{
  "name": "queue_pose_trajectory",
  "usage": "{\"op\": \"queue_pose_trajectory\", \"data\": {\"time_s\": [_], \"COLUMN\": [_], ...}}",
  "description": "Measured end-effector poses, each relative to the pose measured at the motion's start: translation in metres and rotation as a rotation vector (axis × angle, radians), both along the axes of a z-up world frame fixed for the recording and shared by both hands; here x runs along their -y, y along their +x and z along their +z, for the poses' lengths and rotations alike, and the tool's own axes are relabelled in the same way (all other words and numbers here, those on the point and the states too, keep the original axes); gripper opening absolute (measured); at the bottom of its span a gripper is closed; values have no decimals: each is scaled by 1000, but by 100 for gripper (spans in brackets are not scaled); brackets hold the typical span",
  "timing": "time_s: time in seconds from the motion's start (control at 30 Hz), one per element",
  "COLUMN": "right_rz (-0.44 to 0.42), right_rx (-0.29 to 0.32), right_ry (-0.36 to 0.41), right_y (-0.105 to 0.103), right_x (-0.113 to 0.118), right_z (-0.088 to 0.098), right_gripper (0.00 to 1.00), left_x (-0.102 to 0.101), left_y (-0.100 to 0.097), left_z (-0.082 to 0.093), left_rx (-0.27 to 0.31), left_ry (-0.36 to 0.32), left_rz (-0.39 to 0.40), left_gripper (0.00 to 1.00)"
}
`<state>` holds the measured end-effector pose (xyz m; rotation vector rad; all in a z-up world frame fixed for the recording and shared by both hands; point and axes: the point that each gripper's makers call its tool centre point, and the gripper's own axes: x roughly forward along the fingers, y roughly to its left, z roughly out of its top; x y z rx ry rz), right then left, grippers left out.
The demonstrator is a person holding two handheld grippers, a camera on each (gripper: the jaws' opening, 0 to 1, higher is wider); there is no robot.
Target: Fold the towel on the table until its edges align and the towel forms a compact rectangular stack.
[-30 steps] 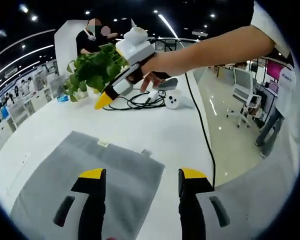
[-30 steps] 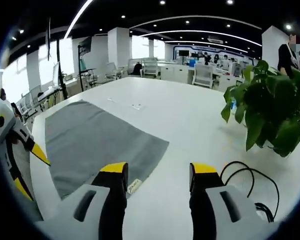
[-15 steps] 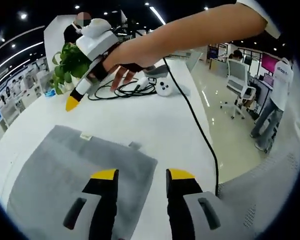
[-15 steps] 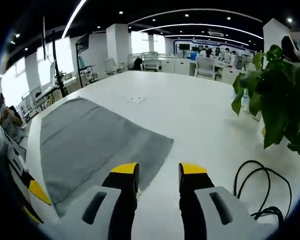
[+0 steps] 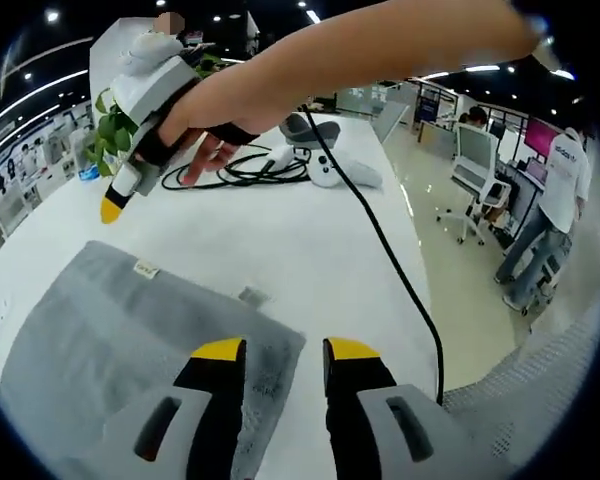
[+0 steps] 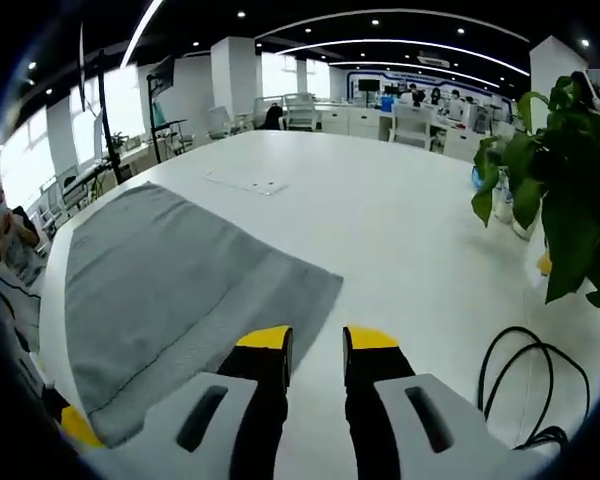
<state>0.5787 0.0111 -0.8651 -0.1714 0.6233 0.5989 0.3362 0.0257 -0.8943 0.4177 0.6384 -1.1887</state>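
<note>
Closing in on the grey towel (image 5: 130, 340), both grippers have narrowed their jaws over the last second, from a wide gap to a slim one, though a slit of daylight shows between the yellow tips in each view, so neither is clamped on anything yet. The towel lies flat and unfolded on the white table (image 5: 310, 250), one layer, with a small label at its far edge. The left gripper (image 5: 284, 352) hangs just above the towel's near corner, one tip over the cloth and the other over bare table beside it. The right gripper (image 6: 317, 342) sits just off the neighbouring corner, its tips near the hem rather than on it; from the left gripper view it appears beyond the towel's far edge, held in the person's hand (image 5: 195, 125). Past the towel stand a potted plant (image 6: 565, 200) and a coil of black cable (image 5: 242, 172). The narrowing suggests the first pinch is being prepared; no fold has begun.
</note>
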Motion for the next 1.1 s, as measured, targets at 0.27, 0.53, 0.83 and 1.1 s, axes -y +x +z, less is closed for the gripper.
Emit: {"op": "queue_pose_trajectory", "data": {"time_s": [0.27, 0.53, 0.83, 1.1], "right_rz": [9, -35, -57, -60], "right_rx": [-1, 38, 6, -38], "right_ry": [1, -7, -7, -46], "right_y": [13, 32, 51, 56], "right_x": [-11, -12, -22, -25], "right_z": [-8, -13, -26, -42], "right_gripper": [16, 13, 15, 15], "left_x": [1, -3, -4, -3], "left_y": [4, 5, 6, 5], "left_z": [-12, -18, -20, -20], "left_rx": [-8, -17, 26, 66], "left_ry": [28, 58, 88, 114], "left_rz": [19, 20, -18, -26], "left_gripper": [26, 23, 19, 14]}}
